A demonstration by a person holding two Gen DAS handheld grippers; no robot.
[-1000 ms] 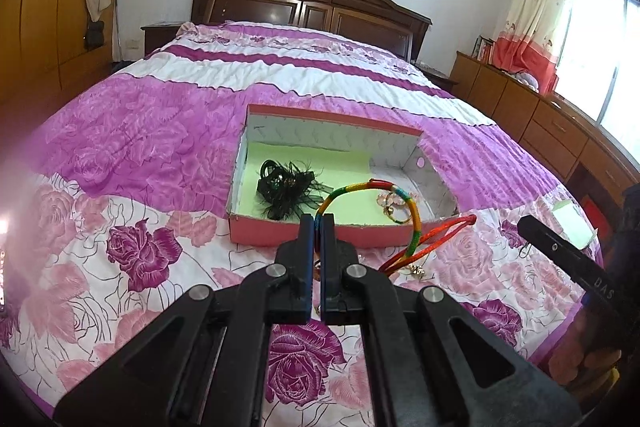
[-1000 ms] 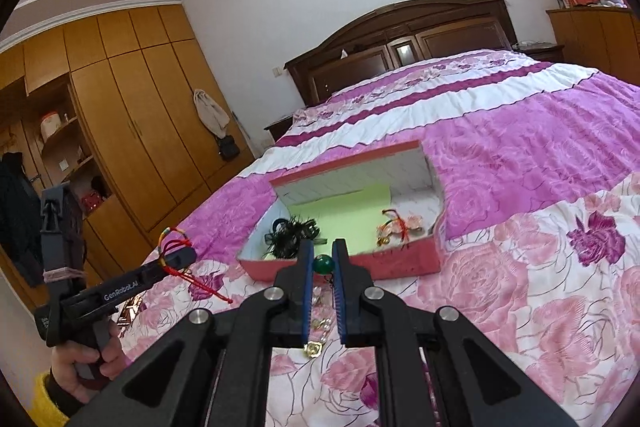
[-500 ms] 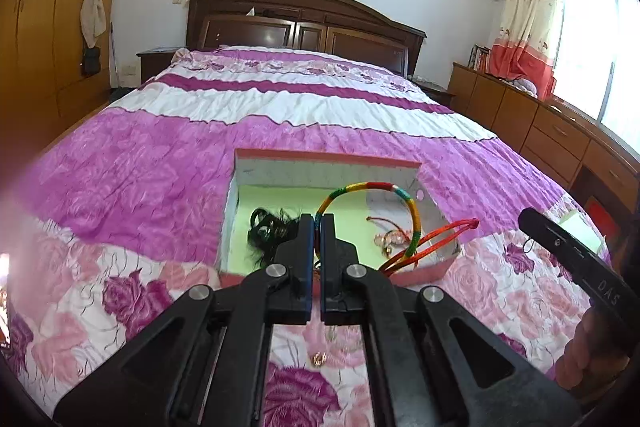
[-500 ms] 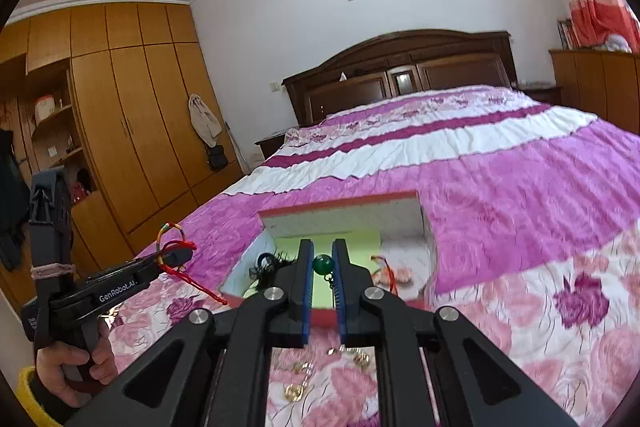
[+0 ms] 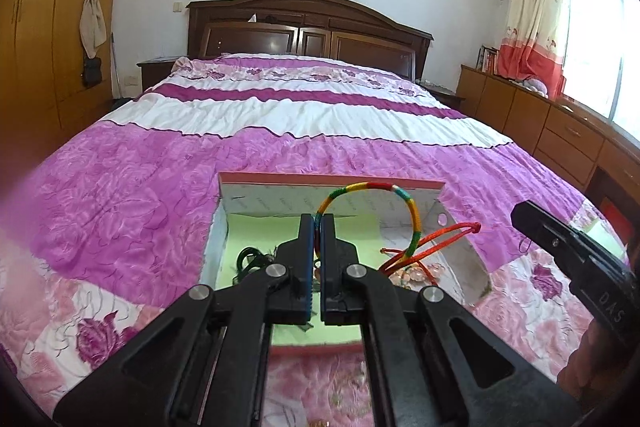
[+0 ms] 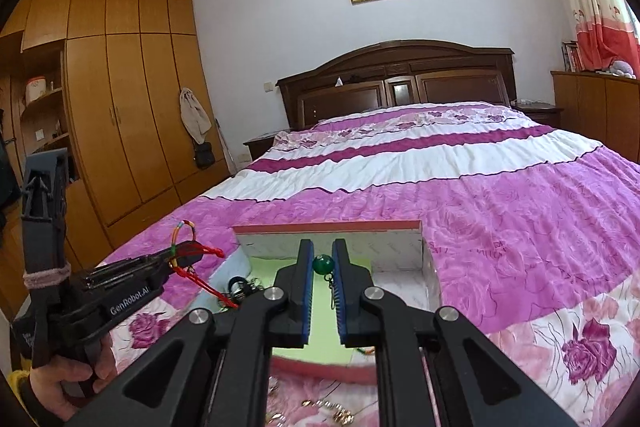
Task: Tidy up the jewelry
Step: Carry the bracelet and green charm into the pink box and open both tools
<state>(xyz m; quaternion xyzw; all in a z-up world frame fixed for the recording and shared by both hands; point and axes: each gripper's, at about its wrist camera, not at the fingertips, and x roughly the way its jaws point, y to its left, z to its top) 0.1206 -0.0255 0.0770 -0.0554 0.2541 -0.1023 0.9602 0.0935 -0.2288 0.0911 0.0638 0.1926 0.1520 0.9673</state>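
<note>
My left gripper (image 5: 318,221) is shut on a rainbow braided bracelet (image 5: 400,191) with red cords (image 5: 440,239) and holds it above the open pink box (image 5: 332,183). The box has a green floor; a black hair tie (image 5: 250,259) lies at its left and pink jewelry (image 5: 416,273) at its right. My right gripper (image 6: 322,259) is shut on a green bead (image 6: 323,265) with a thin chain hanging below it, also above the box (image 6: 328,227). The left gripper shows in the right wrist view (image 6: 188,253); the right one shows in the left wrist view (image 5: 568,247).
The box sits on a bed with a purple, pink and white floral bedspread (image 5: 120,195). Loose gold trinkets (image 6: 328,409) lie on the bedspread in front of the box. A dark headboard (image 5: 308,27), a wardrobe (image 6: 120,107) and drawers (image 5: 560,135) surround the bed.
Both grippers have moved forward over the box while tilting up, each still holding its piece. The box's near wall now lies under the fingers.
</note>
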